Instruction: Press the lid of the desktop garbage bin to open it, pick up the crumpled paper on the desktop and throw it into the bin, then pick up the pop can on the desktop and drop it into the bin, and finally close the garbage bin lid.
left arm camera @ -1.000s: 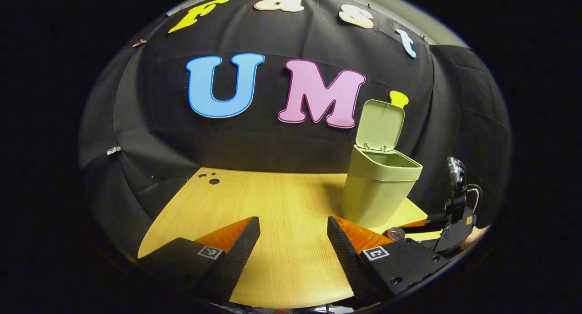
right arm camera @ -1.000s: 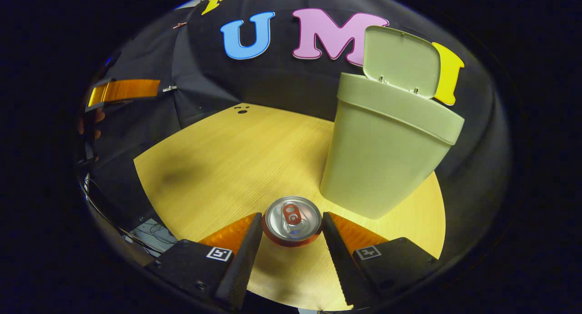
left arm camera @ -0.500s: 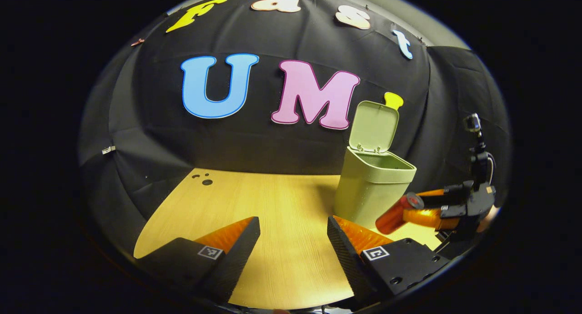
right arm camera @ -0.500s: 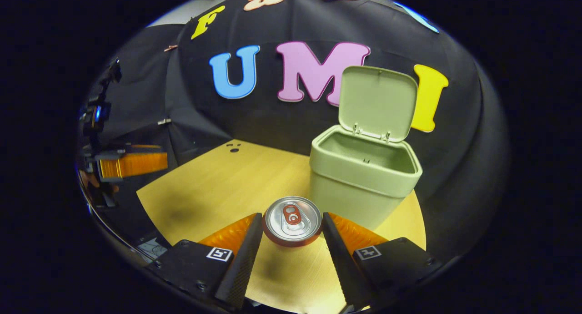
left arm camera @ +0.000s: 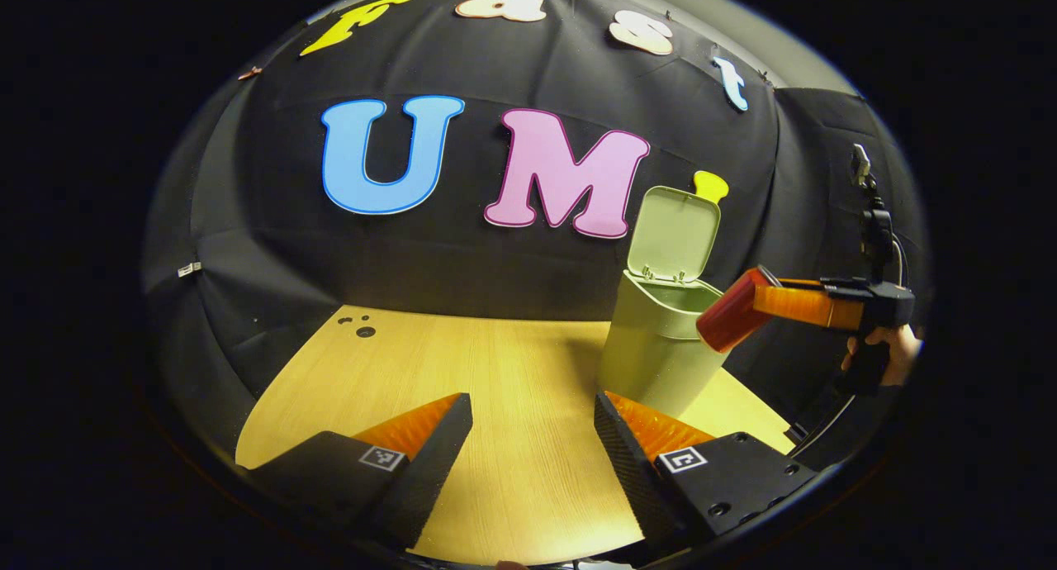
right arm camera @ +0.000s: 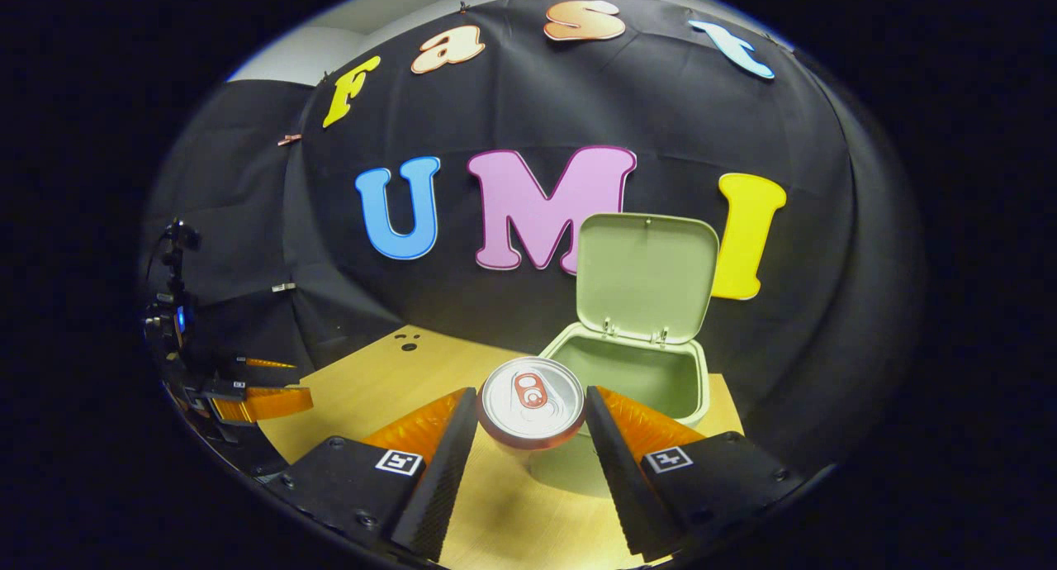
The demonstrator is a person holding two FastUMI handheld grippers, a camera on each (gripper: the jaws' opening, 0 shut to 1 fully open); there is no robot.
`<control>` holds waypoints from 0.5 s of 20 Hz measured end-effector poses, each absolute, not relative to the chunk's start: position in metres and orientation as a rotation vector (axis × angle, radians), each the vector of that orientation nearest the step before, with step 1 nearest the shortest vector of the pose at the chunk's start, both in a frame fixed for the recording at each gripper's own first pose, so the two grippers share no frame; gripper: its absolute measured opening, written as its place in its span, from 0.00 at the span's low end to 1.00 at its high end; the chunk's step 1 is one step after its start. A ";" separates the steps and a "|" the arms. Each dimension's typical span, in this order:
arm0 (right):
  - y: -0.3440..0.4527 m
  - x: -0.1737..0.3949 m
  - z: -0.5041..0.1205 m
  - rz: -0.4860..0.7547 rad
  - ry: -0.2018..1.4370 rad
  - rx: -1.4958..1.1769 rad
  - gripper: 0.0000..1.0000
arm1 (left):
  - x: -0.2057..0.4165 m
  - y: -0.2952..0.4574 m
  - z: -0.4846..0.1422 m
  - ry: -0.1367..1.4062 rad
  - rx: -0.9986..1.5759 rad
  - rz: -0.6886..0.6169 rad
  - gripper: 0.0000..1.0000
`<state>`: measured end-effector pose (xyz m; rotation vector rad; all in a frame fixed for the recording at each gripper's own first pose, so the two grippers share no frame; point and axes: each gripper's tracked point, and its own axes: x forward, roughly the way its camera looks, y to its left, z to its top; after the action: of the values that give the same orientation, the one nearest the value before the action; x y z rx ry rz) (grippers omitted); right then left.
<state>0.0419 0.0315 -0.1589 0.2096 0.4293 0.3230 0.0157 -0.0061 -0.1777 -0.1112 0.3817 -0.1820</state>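
My right gripper point(right arm camera: 530, 413) is shut on a red pop can point(right arm camera: 531, 403), whose silver top faces the camera. It holds the can in the air in front of and above the green bin point(right arm camera: 652, 380), whose lid point(right arm camera: 646, 277) stands open and upright. In the left gripper view the can point(left arm camera: 731, 312) hangs tilted beside the bin's point(left arm camera: 652, 347) right rim, held by the right gripper point(left arm camera: 776, 301) with a hand point(left arm camera: 888, 355) behind it. My left gripper point(left arm camera: 533, 438) is open above the wooden table point(left arm camera: 495, 388), with nothing between its fingers.
The bin stands at the table's back right, close to the black cloth wall. Small dark holes point(left arm camera: 359, 329) mark the table's far left corner. The left gripper point(right arm camera: 256, 401) shows low at the left edge of the right gripper view.
My right gripper has lifted the can off the table and carried it up to the bin's open mouth. The left gripper has barely moved.
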 end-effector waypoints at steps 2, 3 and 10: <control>0.021 0.056 -0.151 0.303 0.402 0.208 0.82 | 0.019 -0.007 -0.178 0.380 -0.108 -0.182 0.96; 0.014 0.064 -0.147 0.290 0.390 0.206 0.82 | 0.020 -0.007 -0.178 0.381 -0.108 -0.183 0.95; -0.043 0.099 -0.149 0.167 0.357 0.160 0.82 | 0.028 -0.013 -0.180 0.388 -0.116 -0.186 0.96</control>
<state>0.0990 -0.0428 -0.1494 0.1600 0.3573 0.1668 0.0279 -0.0130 -0.1804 -0.1160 0.3877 -0.1856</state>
